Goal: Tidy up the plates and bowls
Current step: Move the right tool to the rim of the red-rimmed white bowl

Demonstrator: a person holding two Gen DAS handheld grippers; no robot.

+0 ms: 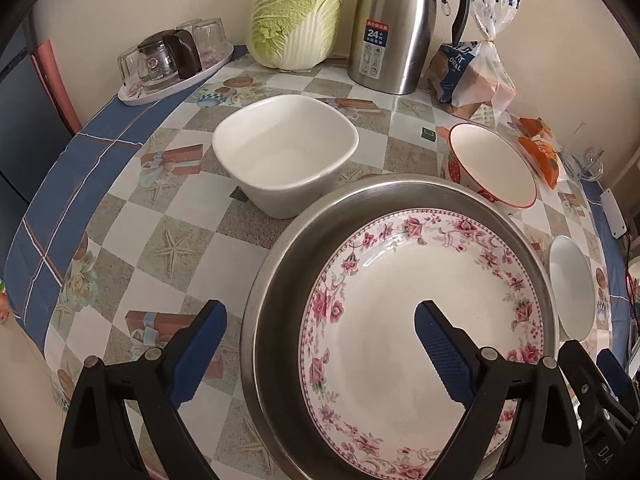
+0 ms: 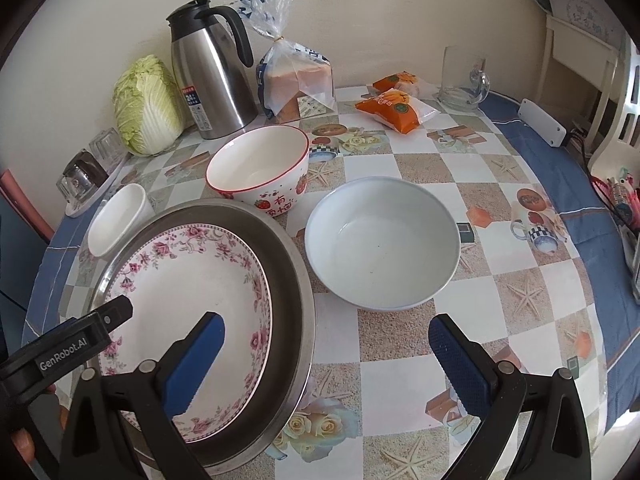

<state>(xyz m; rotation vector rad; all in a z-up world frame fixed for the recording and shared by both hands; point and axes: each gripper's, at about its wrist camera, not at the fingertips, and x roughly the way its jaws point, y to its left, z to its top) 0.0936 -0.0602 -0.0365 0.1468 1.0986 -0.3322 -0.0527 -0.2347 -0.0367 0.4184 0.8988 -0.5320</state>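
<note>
A floral-rimmed plate [image 1: 420, 320] lies inside a wide steel pan [image 1: 320, 216]; both also show in the right wrist view, the plate [image 2: 192, 272] in the pan [image 2: 292, 256]. My left gripper [image 1: 320, 348] is open, straddling the pan's left rim above it. My right gripper [image 2: 326, 364] is open above the pan's right rim, empty. A square white bowl [image 1: 284, 152], a red-rimmed strawberry bowl [image 2: 260, 168] and a round white bowl [image 2: 380, 240] stand on the table around the pan.
A steel thermos [image 2: 212, 76], a napa cabbage [image 2: 146, 106], bagged bread [image 2: 296, 80], orange snack packs [image 2: 394, 110], a glass mug [image 2: 464, 80] and a tray of glasses [image 1: 172, 64] line the table's far side. A white power strip [image 2: 542, 122] lies at the right edge.
</note>
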